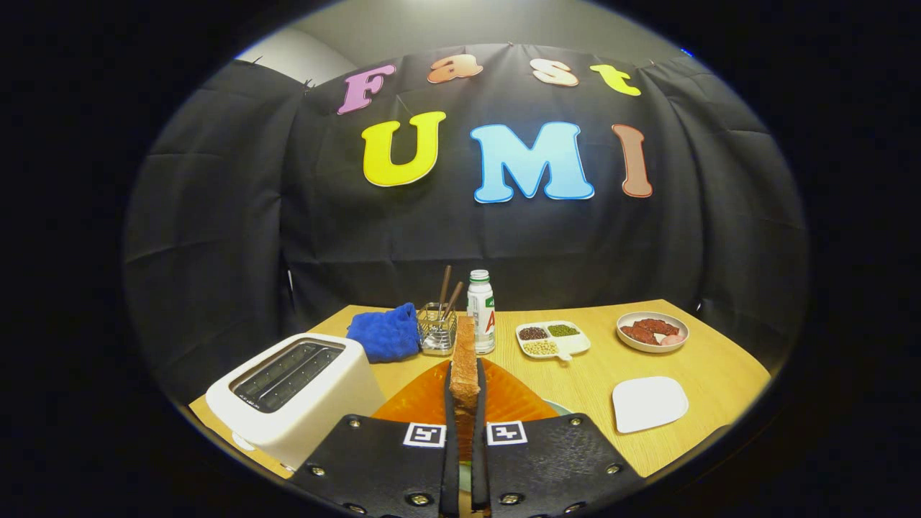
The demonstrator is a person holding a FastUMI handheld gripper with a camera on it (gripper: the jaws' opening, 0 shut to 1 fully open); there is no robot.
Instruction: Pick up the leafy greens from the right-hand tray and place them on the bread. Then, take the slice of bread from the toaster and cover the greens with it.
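Observation:
My gripper is shut on a slice of toasted bread, held upright and edge-on between the two fingers. Just below and beyond the fingers lies an orange plate; what rests on it is hidden by the slice and the fingers. The white toaster stands to the left of the fingers with both slots dark and no bread showing in them. To the right of the fingers a white square tray lies bare on the wooden table.
Beyond the plate stand a blue cloth, a wire holder with sticks and a small white bottle. Farther right sit a divided dish of beans and a bowl of red pieces.

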